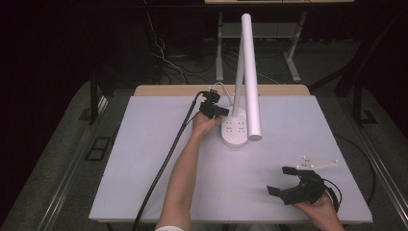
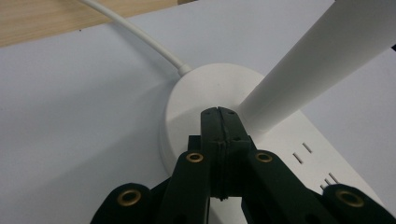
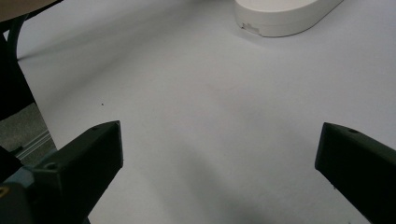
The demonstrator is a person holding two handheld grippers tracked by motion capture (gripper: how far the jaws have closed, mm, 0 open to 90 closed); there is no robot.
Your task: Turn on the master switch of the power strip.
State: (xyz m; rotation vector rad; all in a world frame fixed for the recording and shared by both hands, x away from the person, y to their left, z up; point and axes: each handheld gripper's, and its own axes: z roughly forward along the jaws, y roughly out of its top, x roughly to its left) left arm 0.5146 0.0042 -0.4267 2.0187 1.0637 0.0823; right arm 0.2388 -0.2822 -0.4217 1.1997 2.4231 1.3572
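A white desk lamp with a long tube head (image 1: 251, 77) stands on an oval base (image 1: 235, 132) that carries socket slots, near the back middle of the white table (image 1: 144, 159). My left gripper (image 1: 222, 111) is shut, its tip resting over the base (image 2: 205, 93) close to the lamp's stem (image 2: 317, 65). A white cord (image 2: 140, 35) leaves the base toward the table's far edge. My right gripper (image 1: 283, 180) stands wide open above the front right of the table, nothing between its jaws; the base's end (image 3: 285, 18) lies far ahead of it.
A black cable (image 1: 163, 163) trails from the left gripper across the table toward the front edge. The wooden table edge (image 1: 168, 90) runs along the back. Behind the table are desk legs (image 1: 219, 48) and loose cables on the floor.
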